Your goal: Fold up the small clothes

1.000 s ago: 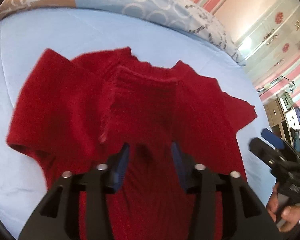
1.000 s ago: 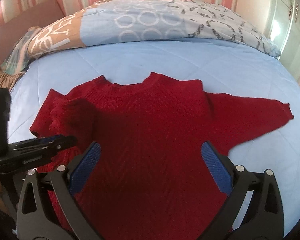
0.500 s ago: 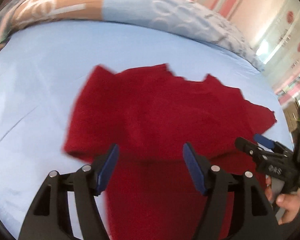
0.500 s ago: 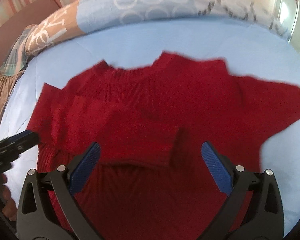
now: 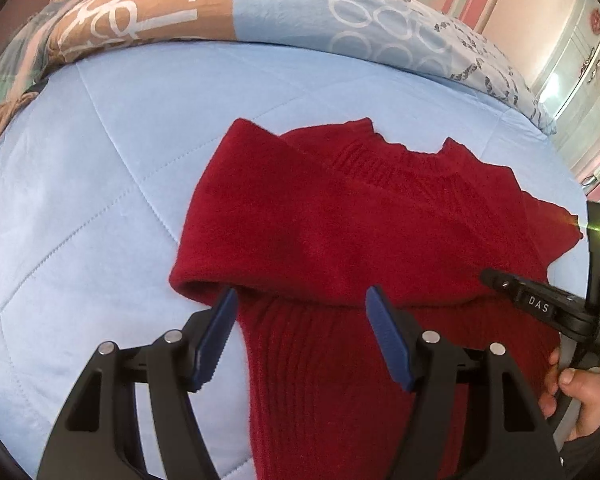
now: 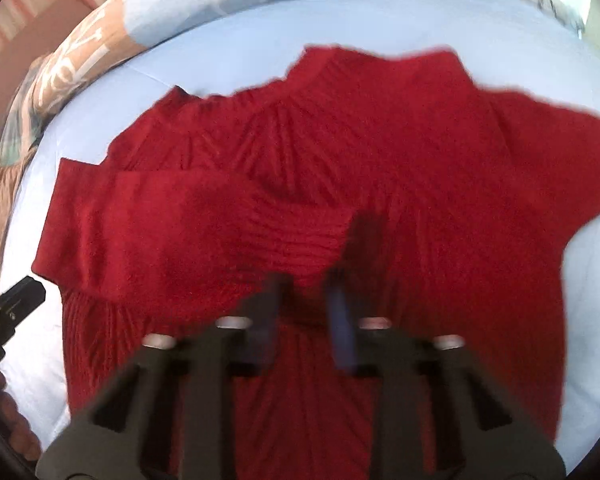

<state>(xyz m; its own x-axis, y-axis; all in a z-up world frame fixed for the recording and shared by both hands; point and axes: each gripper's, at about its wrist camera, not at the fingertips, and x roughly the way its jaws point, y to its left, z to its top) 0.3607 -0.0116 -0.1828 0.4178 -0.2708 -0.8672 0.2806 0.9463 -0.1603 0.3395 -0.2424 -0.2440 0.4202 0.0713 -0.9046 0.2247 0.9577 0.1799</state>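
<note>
A red knit sweater (image 5: 360, 220) lies flat on the light blue bed sheet (image 5: 100, 160), collar to the far side. Its left sleeve (image 6: 180, 224) is folded across the chest. The other sleeve (image 6: 560, 160) is spread out to the right. My left gripper (image 5: 300, 292) is open just above the folded sleeve's near edge and holds nothing. My right gripper (image 6: 304, 284) is blurred, low over the sweater's middle by the folded cuff. Its jaws are closing, with a narrow gap and red fabric bunched between them. In the left wrist view its tip (image 5: 488, 276) rests on the sweater.
A patterned duvet (image 5: 300, 12) in blue, brown and white is heaped along the far side of the bed. A hand (image 5: 580, 392) holds the right gripper's handle at the right edge. The left gripper's tip (image 6: 32, 288) shows at the sweater's left side.
The left sleeve now lies folded across the chest. My left gripper has opened wider and drawn back. My right gripper has dropped toward the sweater and its wide jaws have closed in.
</note>
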